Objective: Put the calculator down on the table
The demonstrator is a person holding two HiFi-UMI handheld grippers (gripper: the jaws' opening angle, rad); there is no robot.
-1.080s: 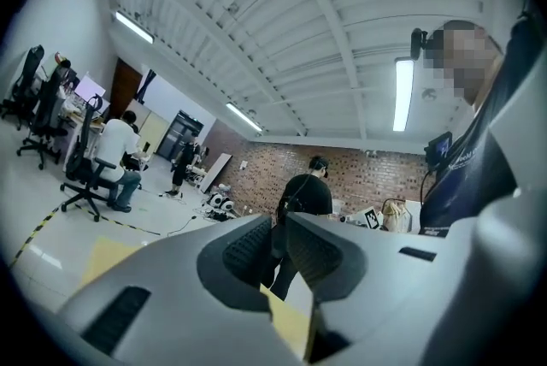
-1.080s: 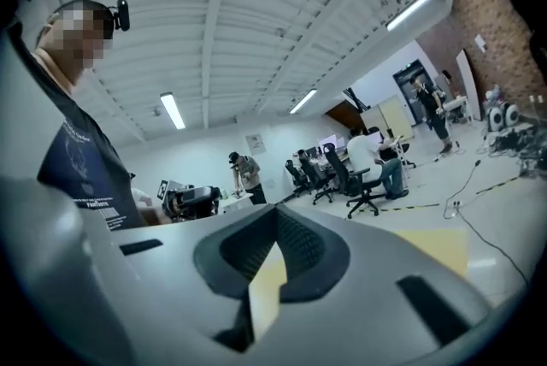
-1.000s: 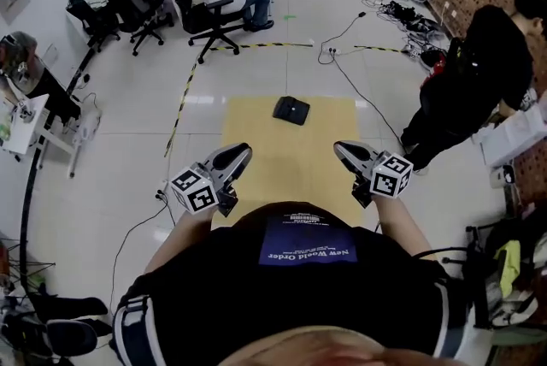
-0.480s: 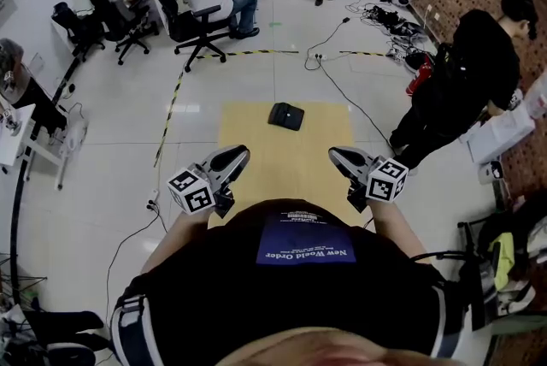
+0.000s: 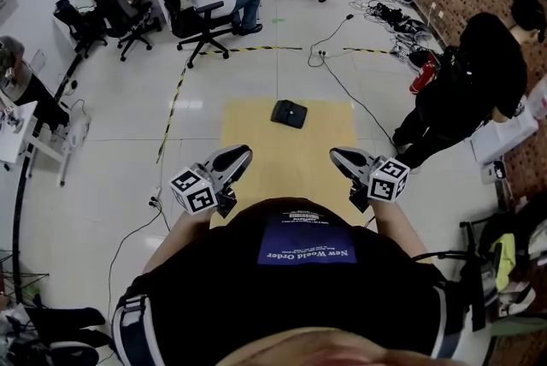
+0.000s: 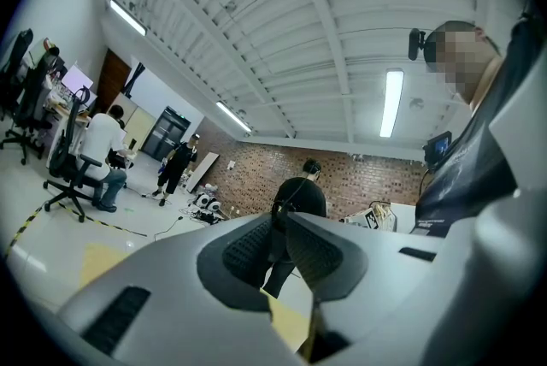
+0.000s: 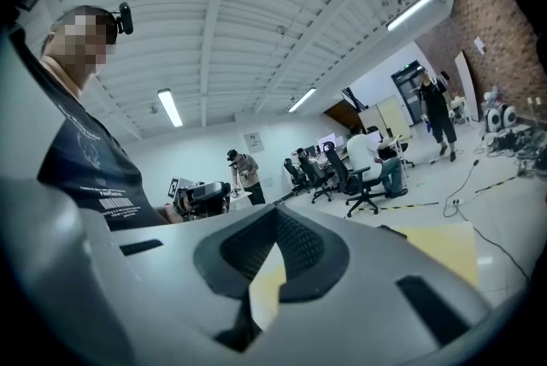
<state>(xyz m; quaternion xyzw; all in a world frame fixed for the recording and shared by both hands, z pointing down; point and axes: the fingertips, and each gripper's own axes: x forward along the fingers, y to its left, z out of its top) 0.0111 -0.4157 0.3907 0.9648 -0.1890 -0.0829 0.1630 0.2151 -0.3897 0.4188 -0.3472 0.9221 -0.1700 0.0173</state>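
Dark shirt, chest, blue patch: white print "New World Order", upside down in the head view; smaller lines above illegible.

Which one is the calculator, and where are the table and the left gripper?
calculator (image 5: 290, 113), head view, middle of its dark top.
table (image 5: 282, 157), head view, bare yellow top.
left gripper (image 5: 243, 152), head view, tip of its closed jaws.

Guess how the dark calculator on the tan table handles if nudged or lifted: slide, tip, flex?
Probably slides rather than tips or rolls: the calculator lies flat and low on the smooth-looking table. Likely rigid, since it looks like a flat slab with straight edges. Its low profile may leave little edge to grip, so lifting could be fiddly.
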